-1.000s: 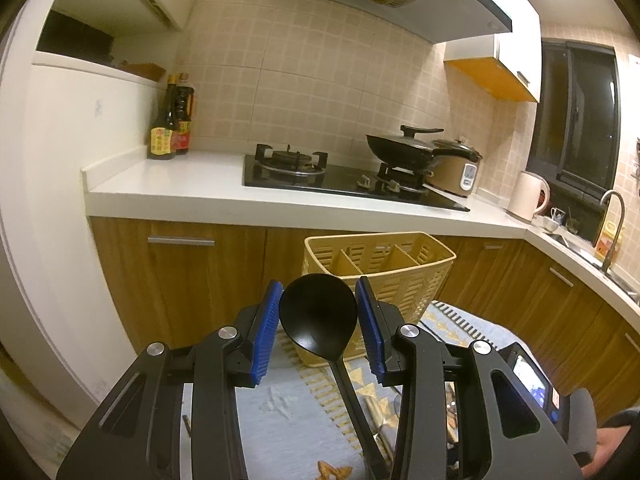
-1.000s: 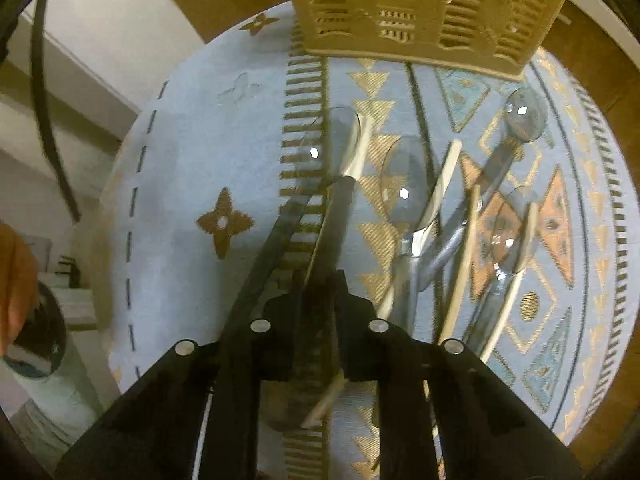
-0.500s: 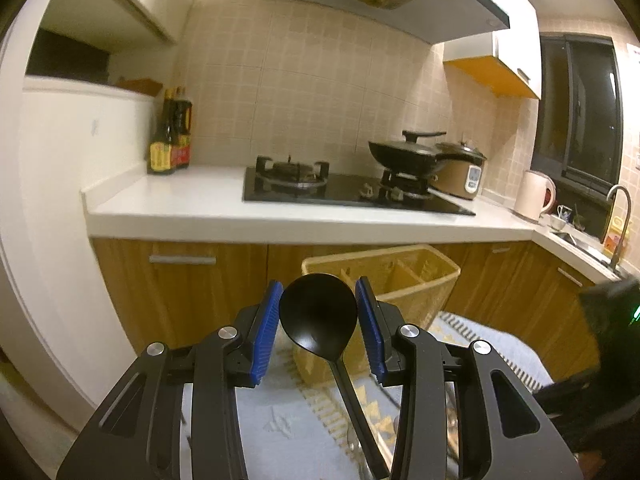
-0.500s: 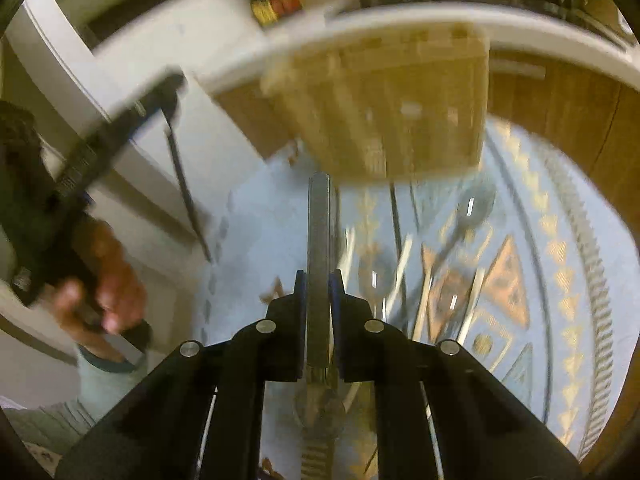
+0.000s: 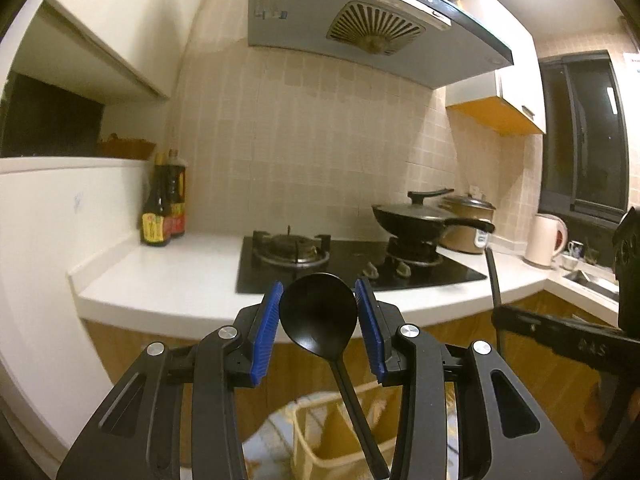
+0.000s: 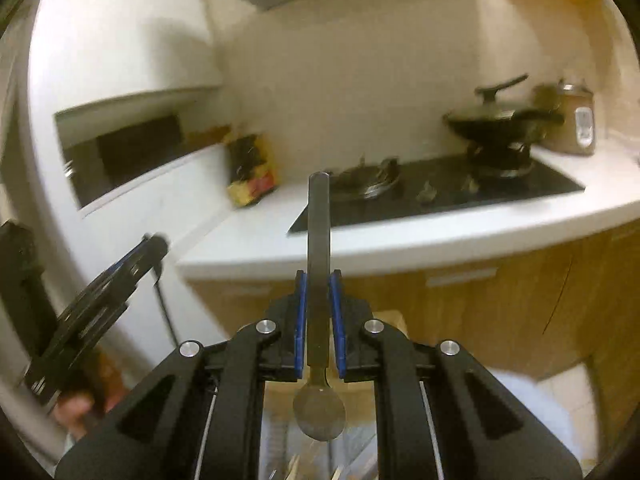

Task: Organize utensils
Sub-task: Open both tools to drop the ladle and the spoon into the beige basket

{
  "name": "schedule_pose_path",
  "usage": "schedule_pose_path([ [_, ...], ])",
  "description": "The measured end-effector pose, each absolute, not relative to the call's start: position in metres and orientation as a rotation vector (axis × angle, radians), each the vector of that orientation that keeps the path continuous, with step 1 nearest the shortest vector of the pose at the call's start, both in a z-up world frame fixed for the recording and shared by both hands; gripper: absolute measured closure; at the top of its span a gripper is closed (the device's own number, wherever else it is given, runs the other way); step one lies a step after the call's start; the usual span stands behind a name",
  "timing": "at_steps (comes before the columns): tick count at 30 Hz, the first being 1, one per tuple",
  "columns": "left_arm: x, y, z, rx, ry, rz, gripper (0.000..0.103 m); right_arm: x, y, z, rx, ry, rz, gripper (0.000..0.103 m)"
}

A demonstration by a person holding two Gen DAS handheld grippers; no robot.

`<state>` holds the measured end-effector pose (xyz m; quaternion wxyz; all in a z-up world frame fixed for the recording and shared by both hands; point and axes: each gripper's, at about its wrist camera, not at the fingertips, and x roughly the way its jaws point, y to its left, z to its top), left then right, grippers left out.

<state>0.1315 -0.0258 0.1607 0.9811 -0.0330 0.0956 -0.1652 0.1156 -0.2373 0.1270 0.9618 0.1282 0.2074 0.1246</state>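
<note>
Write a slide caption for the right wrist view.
Right gripper holds a metal spoon handle-up, bowl hanging down, facing the kitchen counter.

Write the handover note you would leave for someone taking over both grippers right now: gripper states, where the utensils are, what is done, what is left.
Left gripper: shut on the black ladle, bowl up between the blue pads, handle hanging down over the yellow basket.
Right gripper: shut on the metal spoon, gripped by its flat handle, handle end pointing up and bowl down, above the basket.
Done: both utensils are picked up and held high in front of the counter.
Left: neither is in the basket yet. Lower each into a compartment, probably one at a time, and release.
</note>
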Motion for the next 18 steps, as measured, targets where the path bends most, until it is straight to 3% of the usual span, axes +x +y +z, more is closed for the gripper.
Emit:
schedule_pose_path([
  [8,0.168,-0.052,0.138,-0.014,0.17,-0.221,0.067,0.167,-0.243,0.101,0.203,0.32,0.096,0.093],
  [18,0.177,-0.053,0.102,0.021,0.189,-0.152,0.066,0.161,-0.244,0.059,0.227,0.307,0.093,0.093],
])
